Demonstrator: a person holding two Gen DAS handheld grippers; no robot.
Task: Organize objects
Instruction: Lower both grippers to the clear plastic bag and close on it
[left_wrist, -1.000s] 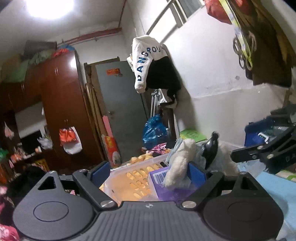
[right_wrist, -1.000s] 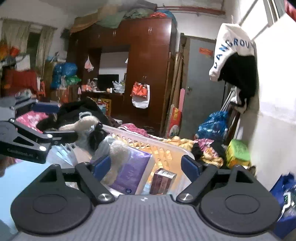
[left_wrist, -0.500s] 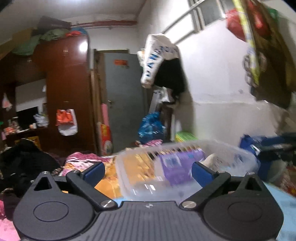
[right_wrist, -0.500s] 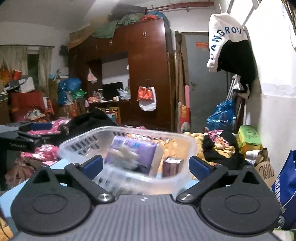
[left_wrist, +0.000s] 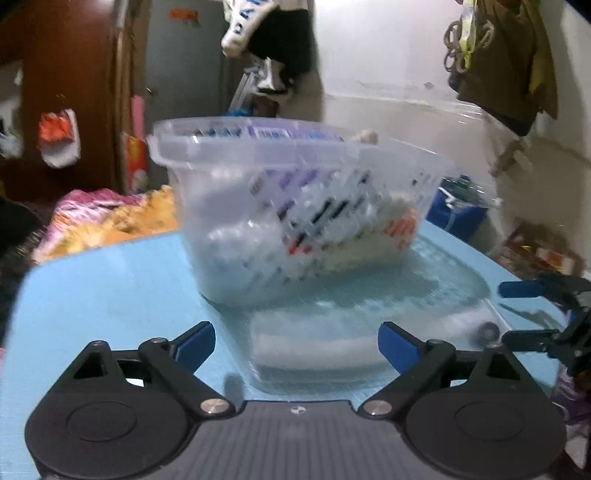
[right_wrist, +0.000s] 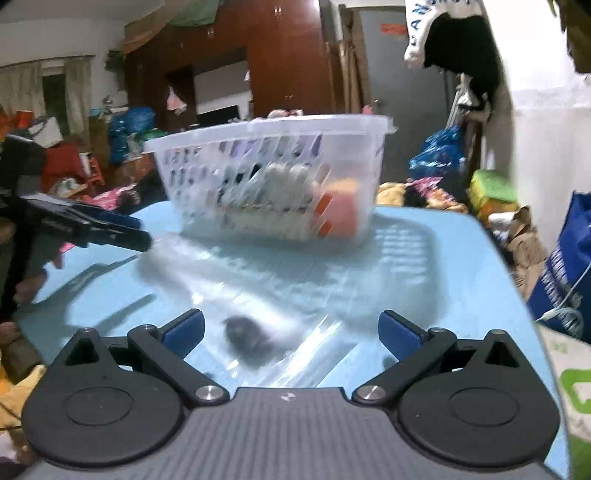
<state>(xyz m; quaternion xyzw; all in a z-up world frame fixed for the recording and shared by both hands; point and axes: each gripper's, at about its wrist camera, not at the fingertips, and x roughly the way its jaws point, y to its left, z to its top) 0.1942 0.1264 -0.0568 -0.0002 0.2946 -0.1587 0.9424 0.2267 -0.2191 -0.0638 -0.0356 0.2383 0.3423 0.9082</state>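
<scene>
From the left wrist camera, the left gripper (left_wrist: 296, 341) hangs low over the pale blue table (left_wrist: 110, 288), its blue-padded fingers (left_wrist: 195, 341) spread wide with nothing between them. Straight ahead, the clear slotted plastic basket (left_wrist: 295, 214) stands on the table, well beyond the fingertips. Through its blurred wall show a purple package (left_wrist: 291, 134) near the rim and pale and orange shapes lower down; what they are I cannot tell. Between the basket and the fingers lies a flat clear plastic lid (left_wrist: 351, 321). At the right edge the right gripper (left_wrist: 532, 314) reaches in over the table's corner.

From the right wrist camera, the right gripper (right_wrist: 291, 330) also hovers above the table (right_wrist: 461, 288), fingers (right_wrist: 400, 334) far apart and empty. The basket (right_wrist: 269, 177) sits on the far side of the table, an orange object (right_wrist: 341, 206) pressed against its right end. The clear lid (right_wrist: 288, 280) spreads before it, and a small dark blurred thing (right_wrist: 245, 338) rests on it just beyond the left finger. The left gripper (right_wrist: 118, 230) pokes in from the left, near the basket's corner but apart from it.
</scene>
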